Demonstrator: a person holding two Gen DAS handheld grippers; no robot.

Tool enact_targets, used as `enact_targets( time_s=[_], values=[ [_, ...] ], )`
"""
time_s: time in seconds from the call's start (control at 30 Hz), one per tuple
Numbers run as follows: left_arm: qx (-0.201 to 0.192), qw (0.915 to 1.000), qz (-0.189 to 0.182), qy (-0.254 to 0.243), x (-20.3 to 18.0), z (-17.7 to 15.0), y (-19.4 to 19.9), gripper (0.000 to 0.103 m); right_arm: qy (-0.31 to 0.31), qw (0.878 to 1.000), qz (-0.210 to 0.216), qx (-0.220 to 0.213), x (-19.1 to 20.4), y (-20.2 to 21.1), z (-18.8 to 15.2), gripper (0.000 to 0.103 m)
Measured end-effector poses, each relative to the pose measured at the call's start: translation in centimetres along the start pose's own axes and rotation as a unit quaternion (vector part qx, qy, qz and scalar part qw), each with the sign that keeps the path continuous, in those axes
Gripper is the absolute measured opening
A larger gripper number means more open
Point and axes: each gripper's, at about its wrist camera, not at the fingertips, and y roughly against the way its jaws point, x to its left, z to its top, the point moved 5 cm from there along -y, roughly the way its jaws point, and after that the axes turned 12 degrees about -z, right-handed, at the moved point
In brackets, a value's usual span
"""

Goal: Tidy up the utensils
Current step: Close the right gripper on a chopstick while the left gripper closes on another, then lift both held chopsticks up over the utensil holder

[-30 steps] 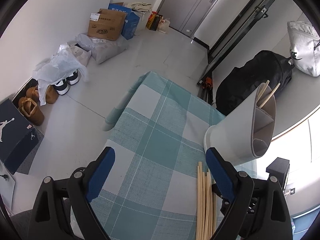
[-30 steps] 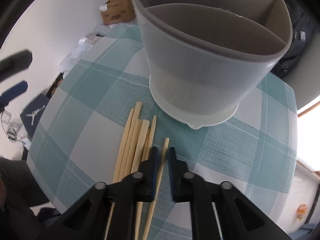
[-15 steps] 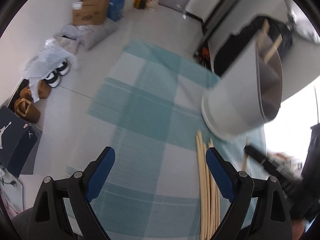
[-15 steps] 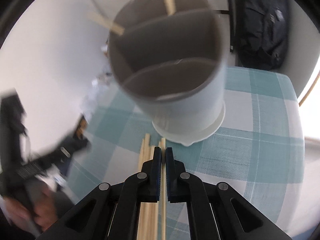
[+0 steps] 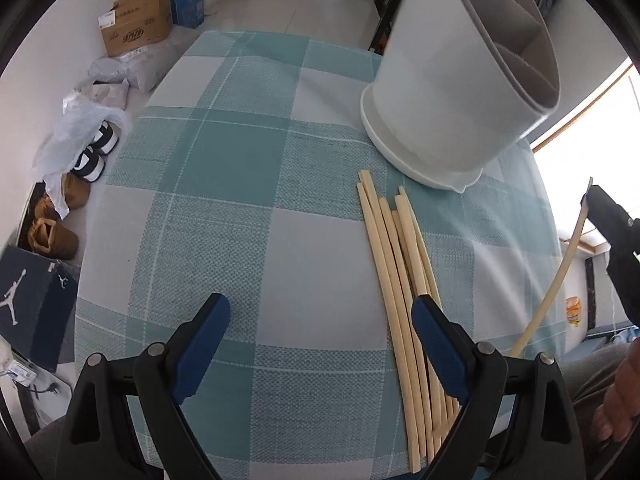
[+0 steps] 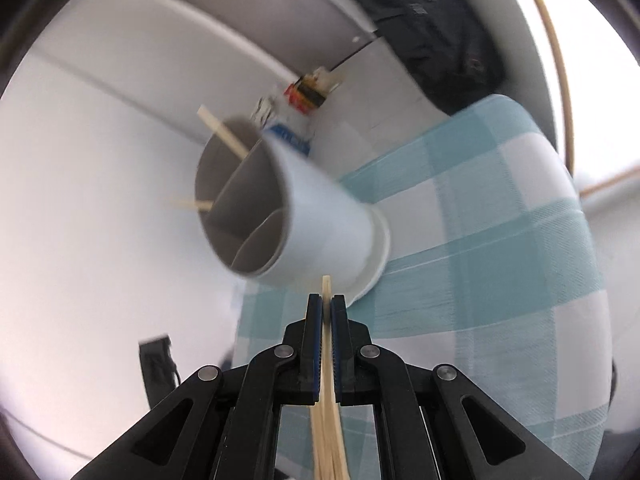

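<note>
A white utensil holder (image 5: 448,92) with grey dividers stands at the far right of the teal plaid table (image 5: 248,160). Several pale chopsticks (image 5: 400,280) lie in a bundle in front of it. My left gripper (image 5: 320,308) is open above the cloth, its right finger over the bundle, holding nothing. In the right wrist view my right gripper (image 6: 327,300) is shut on a chopstick (image 6: 326,284), raised off the table and aimed at the holder (image 6: 320,220). Two chopsticks (image 6: 224,136) stand in the holder's far compartment. From the left wrist view, the right gripper (image 5: 592,200) shows at the right edge with the chopstick (image 5: 556,280) hanging down.
On the floor to the left lie a cardboard box (image 5: 136,30), bagged shoes (image 5: 94,152) and a dark shoebox (image 5: 32,304). A black bag (image 6: 432,40) sits beyond the table. A person's hand (image 5: 616,412) is at the lower right, off the table's edge.
My right gripper has lifted a chopstick off the bundle and rolled, so the holder now appears sideways. The left gripper has moved in over the table toward the bundle, still open.
</note>
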Motion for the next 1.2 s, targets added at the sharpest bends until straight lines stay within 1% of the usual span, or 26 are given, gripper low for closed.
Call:
enact_targets(
  time_s=[0.07,0.1,0.2,0.27,0.37,0.43,0.5,0.73,0.77,0.8,0.83,0.87,0.9,0.93,0.97,1.0,1.03,1.07,1.1,1.17,1.2],
  values=[
    [0.001,0.9997,0.019,-0.012,-0.4,-0.1,-0.2,0.089,-0.012,1.000,0.010,0.001,-0.5,0.2,0.5,0.003],
    [0.003,0.9994,0.027,-0.019,-0.5,-0.1,-0.3,0.089,-0.012,1.000,0.012,-0.001,-0.7,0.9,1.1,0.003],
    [0.010,0.9969,0.061,-0.049,-1.0,-0.5,-0.7,0.090,0.006,1.000,0.013,-0.011,-0.5,2.0,0.8,0.003],
    [0.003,0.9960,0.072,-0.052,-1.0,-0.7,-0.6,0.090,0.016,1.000,0.013,-0.018,-0.3,2.0,0.8,0.003],
    [0.007,0.9972,0.066,-0.034,-0.4,-0.6,-0.4,0.090,0.038,0.999,0.008,-0.029,0.4,2.8,0.5,0.003],
    [0.013,0.9963,0.079,-0.031,0.1,-0.5,-0.4,0.090,0.052,0.998,0.008,-0.037,0.8,3.3,0.3,0.003],
    [0.017,0.9947,0.093,-0.040,0.0,-0.6,-0.5,0.090,0.066,0.997,0.011,-0.046,1.3,3.7,0.2,0.003],
    [0.026,0.9948,0.096,-0.020,0.1,0.0,-1.1,0.089,0.085,0.994,0.016,-0.061,2.1,5.3,0.1,0.004],
    [0.025,0.9948,0.097,-0.021,0.3,0.3,-1.2,0.086,0.086,0.994,0.016,-0.061,2.1,5.3,0.1,0.004],
    [0.023,0.9948,0.097,-0.022,0.3,0.6,-1.1,0.079,0.087,0.994,0.016,-0.061,2.1,5.4,0.1,0.004],
    [0.022,0.9948,0.097,-0.022,0.3,0.8,-1.1,0.074,0.088,0.994,0.016,-0.061,2.2,5.5,0.0,0.004],
    [0.020,0.9948,0.098,-0.023,0.2,1.0,-1.0,0.066,0.089,0.994,0.018,-0.061,2.2,5.6,0.0,0.004],
    [0.021,0.9949,0.096,-0.024,0.2,1.3,-1.0,0.061,0.089,0.994,0.018,-0.061,2.2,5.6,0.0,0.004],
    [0.022,0.9948,0.096,-0.026,0.1,1.5,-1.1,0.059,0.090,0.994,0.019,-0.061,2.2,5.6,0.0,0.004],
    [0.022,0.9948,0.096,-0.028,-0.1,1.6,-1.2,0.054,0.090,0.994,0.020,-0.061,2.2,5.7,0.0,0.004],
    [0.022,0.9948,0.094,-0.032,-0.3,1.7,-1.2,0.046,0.091,0.994,0.023,-0.061,2.3,5.8,0.0,0.004],
    [0.022,0.9950,0.092,-0.034,-0.5,1.8,-1.3,0.040,0.092,0.994,0.024,-0.061,2.3,5.9,0.1,0.004],
    [0.024,0.9950,0.090,-0.036,-0.9,1.9,-1.3,0.028,0.093,0.993,0.025,-0.061,2.3,5.9,0.1,0.004],
    [0.026,0.9949,0.089,-0.040,-1.1,2.0,-1.4,0.023,0.094,0.993,0.024,-0.063,2.3,6.0,0.2,0.004],
    [0.036,0.9943,0.089,-0.048,-1.7,2.0,-1.7,0.008,0.094,0.993,0.024,-0.065,2.3,6.1,0.3,0.004],
    [0.039,0.9939,0.091,-0.050,-1.8,1.9,-1.8,0.005,0.092,0.993,0.026,-0.065,2.2,6.2,0.5,0.004]
  ],
)
